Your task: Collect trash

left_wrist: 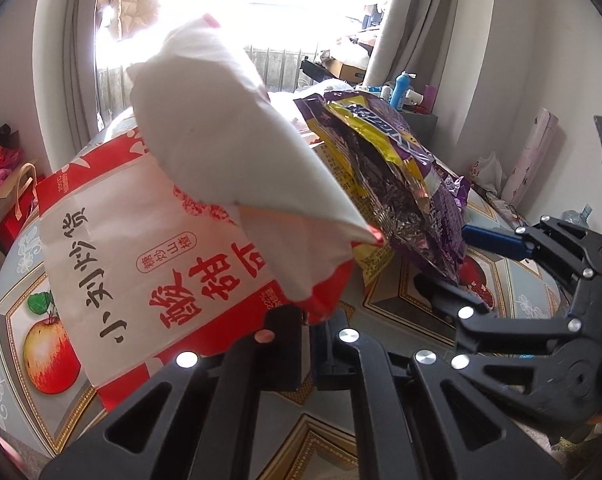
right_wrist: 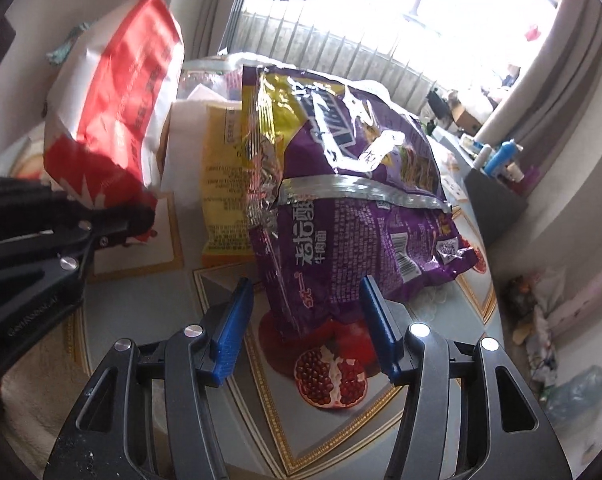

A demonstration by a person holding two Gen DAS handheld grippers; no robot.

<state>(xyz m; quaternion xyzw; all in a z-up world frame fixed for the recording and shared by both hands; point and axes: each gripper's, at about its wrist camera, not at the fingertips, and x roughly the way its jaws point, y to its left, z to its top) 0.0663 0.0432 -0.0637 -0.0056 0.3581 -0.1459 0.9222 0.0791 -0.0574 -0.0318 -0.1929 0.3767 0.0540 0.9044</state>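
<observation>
The left gripper is clamped tight on the bottom edge of the red-and-white paper bag, which stands lifted and tilted over the fruit-patterned surface. Just beside it lies the purple noodle wrapper, torn open, resting against a yellow packet. The right gripper sits about half open, blue pads either side of the wrapper's near corner, not pressing on it.
</observation>
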